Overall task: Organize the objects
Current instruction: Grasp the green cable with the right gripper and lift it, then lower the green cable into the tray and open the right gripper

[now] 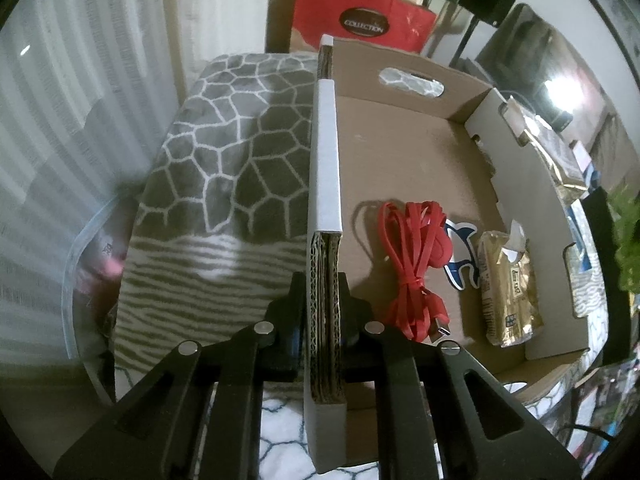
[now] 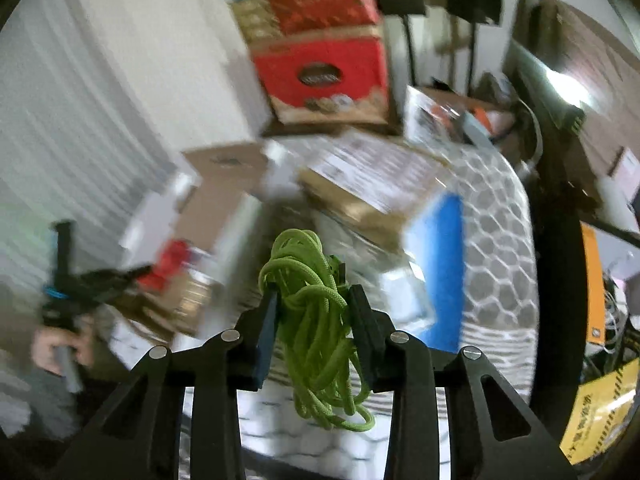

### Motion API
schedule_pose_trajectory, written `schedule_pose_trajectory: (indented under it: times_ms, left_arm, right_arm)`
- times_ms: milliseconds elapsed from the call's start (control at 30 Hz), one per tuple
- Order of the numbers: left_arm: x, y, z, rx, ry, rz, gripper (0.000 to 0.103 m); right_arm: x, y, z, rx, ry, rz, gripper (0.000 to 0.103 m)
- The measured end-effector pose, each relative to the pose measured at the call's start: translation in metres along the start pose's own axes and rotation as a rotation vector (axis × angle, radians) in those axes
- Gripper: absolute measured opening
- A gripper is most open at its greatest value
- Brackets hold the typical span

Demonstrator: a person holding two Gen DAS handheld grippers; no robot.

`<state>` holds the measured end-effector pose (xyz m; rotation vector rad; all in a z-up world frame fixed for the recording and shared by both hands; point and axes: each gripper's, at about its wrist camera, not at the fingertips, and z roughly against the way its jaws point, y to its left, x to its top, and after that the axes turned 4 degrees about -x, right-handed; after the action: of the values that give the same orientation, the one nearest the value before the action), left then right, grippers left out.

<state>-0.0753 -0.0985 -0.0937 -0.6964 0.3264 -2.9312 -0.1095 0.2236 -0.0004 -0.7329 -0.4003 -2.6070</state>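
Note:
My left gripper (image 1: 323, 292) is shut on the near wall of an open cardboard box (image 1: 404, 152); the corrugated edge sits between its fingers. Inside the box lie a coiled red cable (image 1: 416, 256), a blue-and-white dolphin sticker (image 1: 464, 256) and a gold snack packet (image 1: 508, 284). My right gripper (image 2: 314, 300) is shut on a bundle of green cord (image 2: 316, 320), held in the air above the bed. In the blurred right wrist view the box (image 2: 216, 204) and the left gripper (image 2: 80, 280) show at the left.
The box rests on a grey-and-white patterned blanket (image 1: 224, 168). Red gift boxes (image 1: 360, 16) stand behind. A gold bag (image 1: 560, 152) lies beside the box's right wall. A blue item (image 2: 440, 264) and flat packages (image 2: 372, 184) lie on the bed.

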Motion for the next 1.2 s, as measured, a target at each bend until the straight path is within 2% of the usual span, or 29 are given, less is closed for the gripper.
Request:
schedule_pose_trajectory:
  times_ms: [100, 267, 500, 667, 833, 967, 1100, 1133, 1200]
  left_arm:
    - [0.000, 0.000, 0.000, 0.000, 0.000, -0.001, 0.012]
    - [-0.001, -0.001, 0.001, 0.002, -0.002, -0.009, 0.012]
    - [-0.002, -0.003, 0.001, 0.006, -0.002, -0.013, 0.012]
    - [-0.002, -0.002, 0.001, 0.005, -0.003, -0.011, 0.012]
    - [-0.002, -0.002, 0.001, 0.001, -0.003, -0.005, 0.012]
    - [-0.003, -0.002, 0.001, -0.002, -0.004, -0.004, 0.012]
    - [-0.002, -0.003, 0.001, -0.006, -0.005, -0.004, 0.012]
    - [-0.002, -0.003, 0.001, -0.006, -0.004, -0.005, 0.012]
    - [-0.002, -0.003, 0.001, -0.008, -0.004, -0.003, 0.012]
  right_arm:
    - [0.012, 0.031, 0.007, 0.053, -0.013, 0.050, 0.034]
    - [0.022, 0.082, -0.018, 0.060, 0.030, 0.156, 0.034]
    - [0.030, 0.113, -0.072, 0.132, 0.126, 0.121, 0.034]
    - [0.036, 0.128, -0.105, 0.192, 0.180, 0.022, 0.034]
    - [0.034, 0.126, -0.130, 0.289, 0.222, -0.178, 0.035]
    - [0.026, 0.120, -0.140, 0.231, 0.219, -0.246, 0.037]
    - [0.020, 0.121, -0.133, 0.166, 0.200, -0.225, 0.044]
    - [0.019, 0.123, -0.130, 0.146, 0.205, -0.208, 0.050]
    - [0.020, 0.125, -0.126, 0.143, 0.198, -0.186, 0.052]
